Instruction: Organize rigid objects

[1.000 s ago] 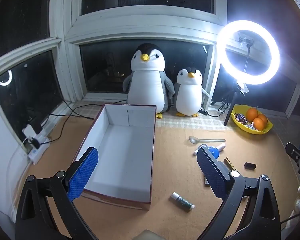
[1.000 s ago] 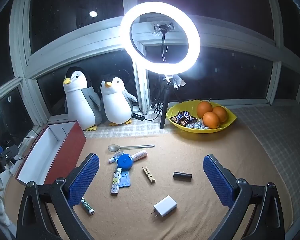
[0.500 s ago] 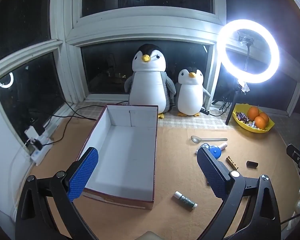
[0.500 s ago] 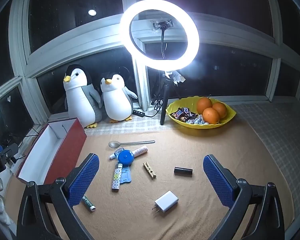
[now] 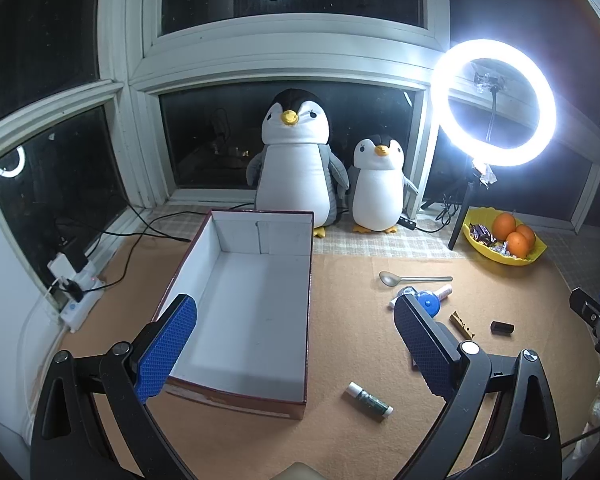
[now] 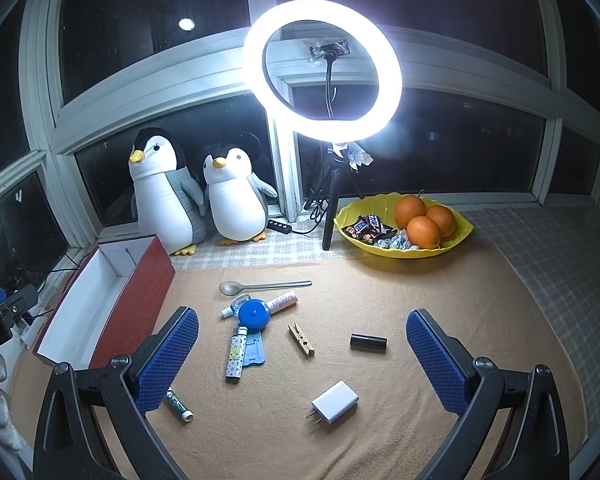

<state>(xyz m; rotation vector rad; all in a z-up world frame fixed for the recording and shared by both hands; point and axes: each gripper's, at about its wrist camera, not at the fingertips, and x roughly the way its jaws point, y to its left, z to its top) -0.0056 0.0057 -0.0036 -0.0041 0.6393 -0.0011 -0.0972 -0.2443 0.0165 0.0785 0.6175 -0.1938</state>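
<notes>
Both claws, left gripper [image 5: 294, 342] and right gripper [image 6: 302, 354], hang spread wide, holding nothing. Sorting seems unstarted: the box [image 5: 256, 292] is empty. Next, probably close on the charger [image 6: 335, 401], well right of the box.

The left gripper [image 5: 296, 344] drew back and rose a little, so the box [image 5: 256, 300] and the green tube [image 5: 369, 398] sat farther ahead in its view. The right gripper [image 6: 302, 352] likewise pulled back slightly, and the white charger [image 6: 335, 401] and black cylinder [image 6: 368, 342] slid lower in its view.
</notes>
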